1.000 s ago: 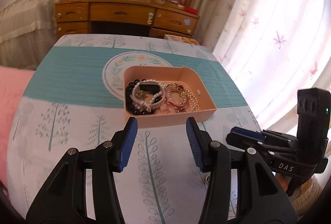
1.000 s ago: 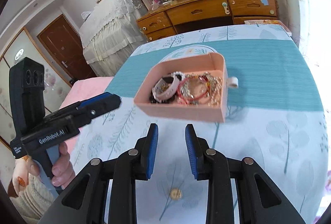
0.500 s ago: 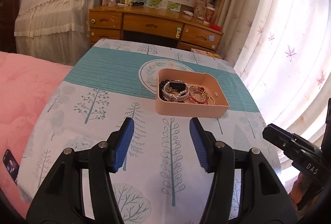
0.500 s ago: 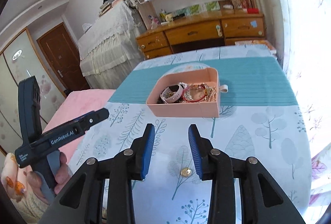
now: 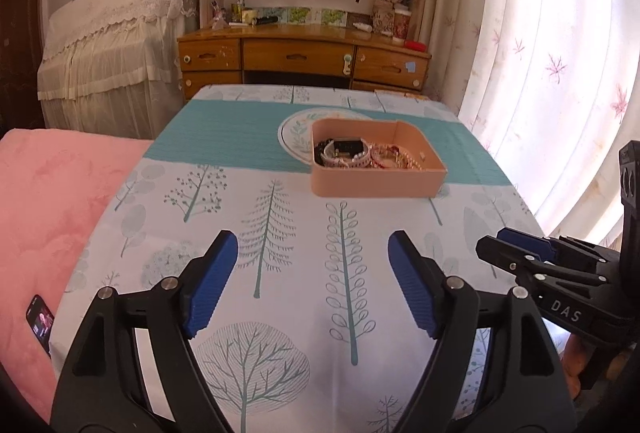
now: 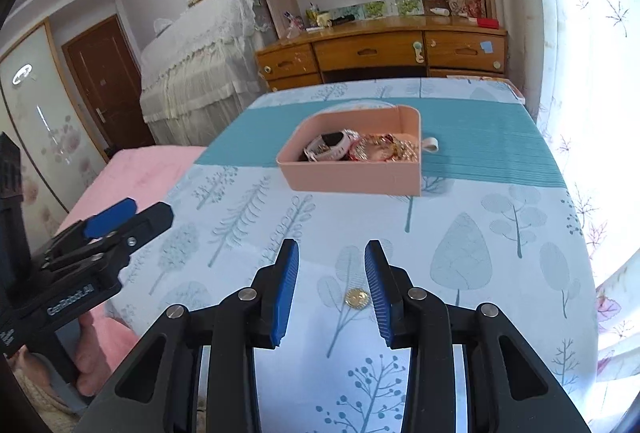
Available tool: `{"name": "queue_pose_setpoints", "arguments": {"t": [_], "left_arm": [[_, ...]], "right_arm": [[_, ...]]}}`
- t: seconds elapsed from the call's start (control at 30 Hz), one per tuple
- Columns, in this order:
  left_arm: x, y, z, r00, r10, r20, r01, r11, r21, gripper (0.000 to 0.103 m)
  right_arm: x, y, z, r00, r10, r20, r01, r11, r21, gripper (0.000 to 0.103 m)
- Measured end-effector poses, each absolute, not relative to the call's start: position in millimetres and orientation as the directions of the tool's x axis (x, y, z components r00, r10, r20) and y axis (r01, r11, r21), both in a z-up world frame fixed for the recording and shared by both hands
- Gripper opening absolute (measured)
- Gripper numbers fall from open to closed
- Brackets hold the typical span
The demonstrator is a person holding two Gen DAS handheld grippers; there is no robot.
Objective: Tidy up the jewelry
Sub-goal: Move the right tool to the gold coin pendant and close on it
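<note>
Right wrist view: gold coin (image 6: 356, 298) between narrow empty fingers (image 6: 285, 285), pink tray (image 6: 352, 173) beyond

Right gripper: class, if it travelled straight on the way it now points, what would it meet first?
Probably the bare tablecloth just ahead. The right gripper tilts downward with its jaws apart and empty. The small gold piece lies close to the line, and the pink tray sits farther on; depth is uncertain.

Pink tray (image 5: 376, 185) heaped with jewelry (image 5: 362, 155) lies on tablecloth.
</note>
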State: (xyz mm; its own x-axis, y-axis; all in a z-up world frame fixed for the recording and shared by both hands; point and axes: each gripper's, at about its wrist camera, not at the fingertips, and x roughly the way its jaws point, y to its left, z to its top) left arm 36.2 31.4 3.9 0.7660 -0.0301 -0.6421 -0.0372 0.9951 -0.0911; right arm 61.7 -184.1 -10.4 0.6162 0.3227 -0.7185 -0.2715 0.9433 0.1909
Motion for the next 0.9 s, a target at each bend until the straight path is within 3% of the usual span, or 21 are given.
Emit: {"name": "queue_pose_setpoints", "arguments": {"t": [0.43,0.9], "left_arm": [[80,56,-60,0.595,0.015,-0.803,-0.177,0.978,-0.112,0.076],[96,52,-80,0.551,0.009,-0.835,-0.160,0.983,-0.095,0.076]], "right_arm": [[90,-174,-77,0.531,0.221,-0.818,-0.247,0.964,0.100,0.035],[102,-165,-106,0.494,0.222,-0.841,-0.274,0.957,0.092,0.035]]}}
